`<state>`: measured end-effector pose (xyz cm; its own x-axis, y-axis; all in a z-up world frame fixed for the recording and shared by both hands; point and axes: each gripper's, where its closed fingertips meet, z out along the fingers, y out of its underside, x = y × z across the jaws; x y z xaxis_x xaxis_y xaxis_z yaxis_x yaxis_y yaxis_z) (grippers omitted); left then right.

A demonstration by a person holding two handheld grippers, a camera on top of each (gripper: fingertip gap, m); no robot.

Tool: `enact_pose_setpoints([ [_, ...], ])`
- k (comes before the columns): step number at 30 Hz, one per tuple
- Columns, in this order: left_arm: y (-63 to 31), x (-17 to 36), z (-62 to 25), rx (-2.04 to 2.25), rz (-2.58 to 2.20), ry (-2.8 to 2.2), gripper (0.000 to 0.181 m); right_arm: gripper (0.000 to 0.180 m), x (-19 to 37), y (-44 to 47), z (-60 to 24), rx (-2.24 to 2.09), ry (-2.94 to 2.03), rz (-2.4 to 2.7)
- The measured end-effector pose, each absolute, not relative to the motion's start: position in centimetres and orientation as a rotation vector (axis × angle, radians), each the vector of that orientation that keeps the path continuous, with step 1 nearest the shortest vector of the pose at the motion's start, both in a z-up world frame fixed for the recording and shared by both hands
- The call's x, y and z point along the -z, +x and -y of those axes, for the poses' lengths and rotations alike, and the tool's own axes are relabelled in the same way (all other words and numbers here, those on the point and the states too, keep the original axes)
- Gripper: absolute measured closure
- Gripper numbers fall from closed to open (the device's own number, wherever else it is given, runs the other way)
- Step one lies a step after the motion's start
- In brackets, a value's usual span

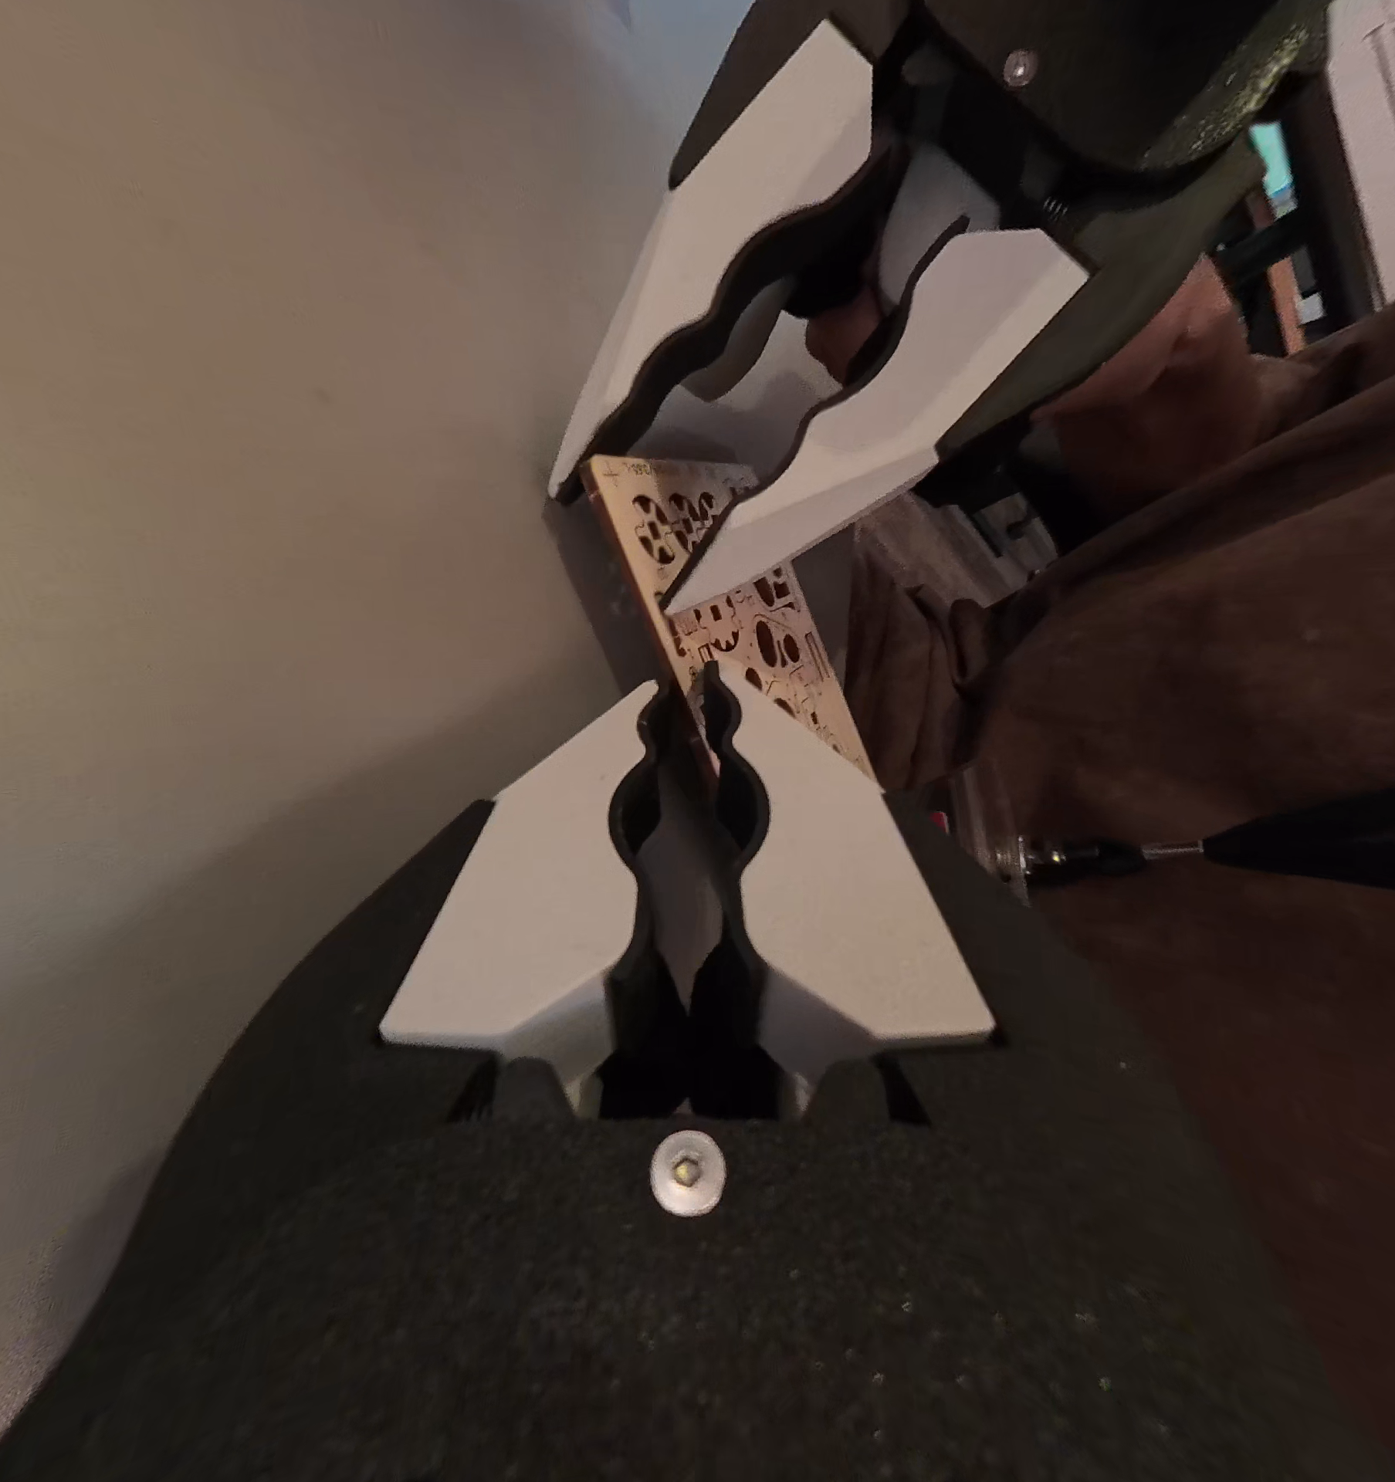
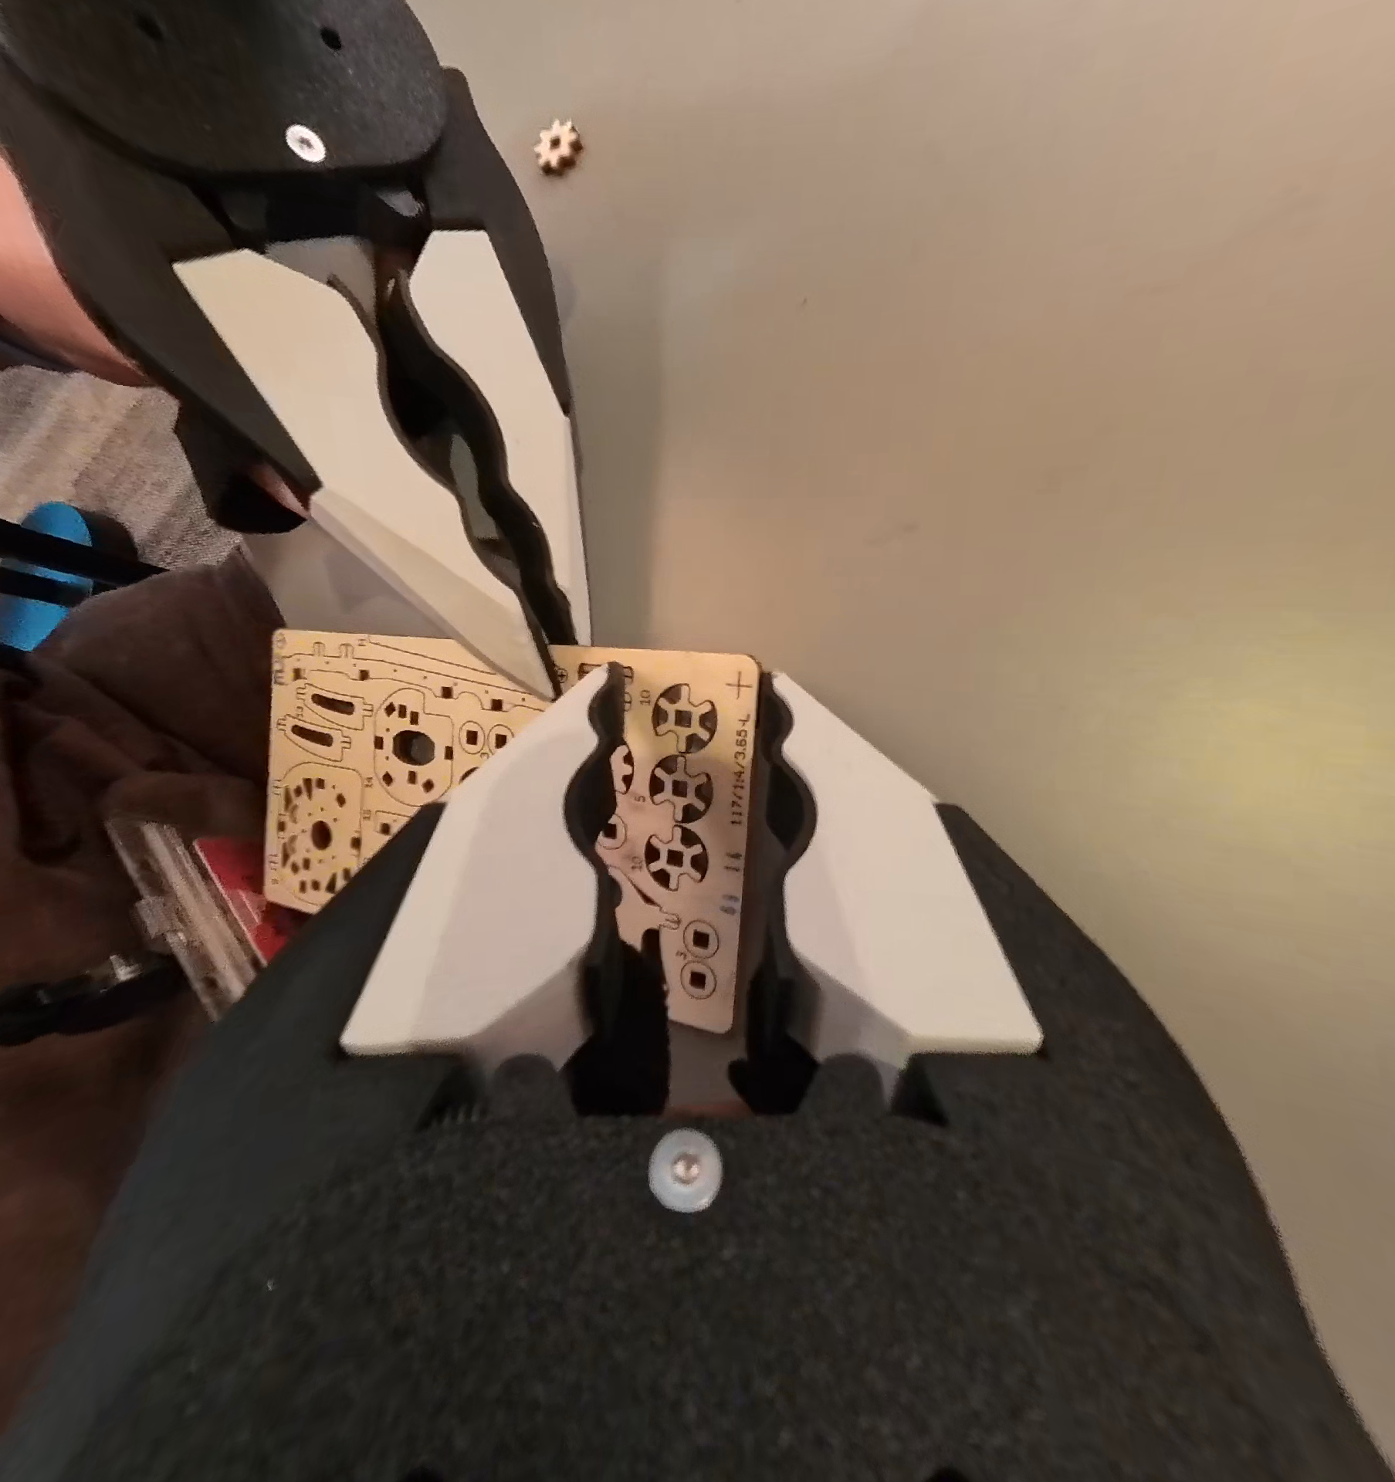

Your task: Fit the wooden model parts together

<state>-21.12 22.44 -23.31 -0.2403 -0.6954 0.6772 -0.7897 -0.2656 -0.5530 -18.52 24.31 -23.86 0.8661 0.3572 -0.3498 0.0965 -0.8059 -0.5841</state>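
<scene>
A thin laser-cut wooden sheet (image 2: 405, 746) with several punched-out shapes is held above the white table (image 2: 999, 401). My left gripper (image 1: 690, 690) is shut on one edge of the sheet (image 1: 790, 641); it also shows at upper left in the right wrist view (image 2: 553, 682). My right gripper (image 2: 686, 678) is open, its fingers straddling the sheet's right end without closing on it. It shows at the top of the left wrist view (image 1: 618, 545). A small wooden gear (image 2: 559, 147) lies loose on the table farther off.
A brown cloth (image 1: 1159, 722) lies beside the table edge. A clear plastic piece with something red under it (image 2: 188, 906) and a blue object (image 2: 52, 561) sit at the left. A person's hand (image 1: 1207, 337) holds the right gripper.
</scene>
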Motion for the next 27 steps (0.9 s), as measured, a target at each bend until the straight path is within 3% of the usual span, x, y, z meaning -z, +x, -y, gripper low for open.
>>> enact_pose_setpoints([
  [1, -21.1, 23.5, -22.4, -1.523, 1.850, 1.883, 0.177, 0.146, 24.0, -18.5, -24.3, -0.603, -2.464, 0.328],
  [10, -21.0, 23.5, -22.7, -1.528, 1.855, 1.909, 0.177, 0.147, 23.8, -18.4, -24.5, -0.599, -2.424, 0.305],
  [14, -20.5, 19.0, -23.0, -1.599, 2.165, 1.824, 0.179, 0.145, 17.9, -17.9, -25.1, -0.729, -2.131, 0.381],
  [17, -20.2, 14.6, -23.8, -1.507, 2.543, 1.754, 0.180, 0.131, 13.6, -17.1, -25.3, -0.681, -1.955, 0.472],
  [20, -20.2, 13.3, -24.2, -1.318, 2.832, 1.696, 0.180, 0.144, 11.8, -18.3, -24.6, -0.626, -1.897, 0.619],
  [23, -20.0, 12.8, -23.3, -1.326, 2.943, 1.636, 0.180, 0.170, 11.5, -19.6, -23.6, -0.507, -1.834, 0.761],
  [27, -20.1, 13.5, -23.0, -1.244, 3.096, 1.655, 0.178, 0.176, 12.3, -20.1, -22.7, -0.270, -1.812, 0.867],
])
